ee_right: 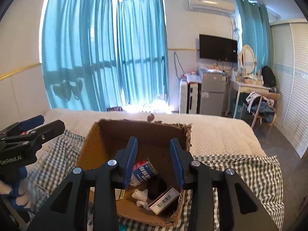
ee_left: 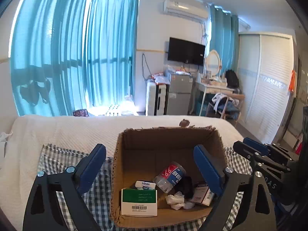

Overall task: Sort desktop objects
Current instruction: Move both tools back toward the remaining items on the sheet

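Note:
An open cardboard box (ee_left: 119,154) (ee_right: 90,144) stands on a checked cloth on a bed. In it lie a green-and-white carton (ee_left: 139,202), a Vinda tissue pack (ee_left: 145,184), a plastic bottle (ee_left: 170,175) (ee_right: 142,171) with a red-and-blue label, crumpled white tissue (ee_left: 176,201) (ee_right: 141,196), a dark object (ee_left: 187,185) and a small barcoded carton (ee_right: 164,200) (ee_left: 203,195). My left gripper (ee_left: 150,150) (ee_right: 50,122) hovers over the box, open wide, nothing between its blue pads. My right gripper (ee_right: 154,141) (ee_left: 244,144) hovers over the box's right side, partly open and holding nothing.
The checked cloth (ee_right: 240,173) (ee_left: 63,159) covers the near part of a white bedspread (ee_left: 67,130). A gloved hand (ee_right: 17,192) holds the left gripper. Beyond the bed are teal curtains, a small fridge (ee_right: 211,94), a dressing table, a chair with clothes and a wardrobe.

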### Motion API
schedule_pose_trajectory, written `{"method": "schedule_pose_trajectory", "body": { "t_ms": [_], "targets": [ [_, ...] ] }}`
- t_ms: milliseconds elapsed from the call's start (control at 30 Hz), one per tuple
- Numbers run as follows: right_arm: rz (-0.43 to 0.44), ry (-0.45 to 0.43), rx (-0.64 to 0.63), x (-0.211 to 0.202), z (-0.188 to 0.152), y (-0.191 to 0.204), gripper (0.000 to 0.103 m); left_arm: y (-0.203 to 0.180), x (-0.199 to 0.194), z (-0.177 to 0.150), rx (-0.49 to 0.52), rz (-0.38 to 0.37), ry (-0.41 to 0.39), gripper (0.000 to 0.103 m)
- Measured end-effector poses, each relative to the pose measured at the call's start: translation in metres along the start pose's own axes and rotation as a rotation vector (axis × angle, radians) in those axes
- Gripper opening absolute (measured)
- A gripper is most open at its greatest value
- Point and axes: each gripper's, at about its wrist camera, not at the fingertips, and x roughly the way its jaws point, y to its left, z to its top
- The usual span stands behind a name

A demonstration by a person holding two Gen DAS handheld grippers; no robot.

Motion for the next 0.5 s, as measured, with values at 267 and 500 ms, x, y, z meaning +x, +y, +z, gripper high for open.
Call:
{"method": "schedule_pose_trajectory", "body": {
  "t_ms": [267, 500],
  "targets": [
    [0.003, -0.064, -0.037, -0.043, -0.004, 0.017, 0.052, 0.011, -0.045, -0.007, -0.028, 0.036, -0.045, 0.101],
    [0.000, -0.064, -0.042, -0.063, -0.022, 0.017, 0.065, 0.015, -0.068, -0.022, -0.020, 0.083, -0.055, 0.102]
  ]
}}
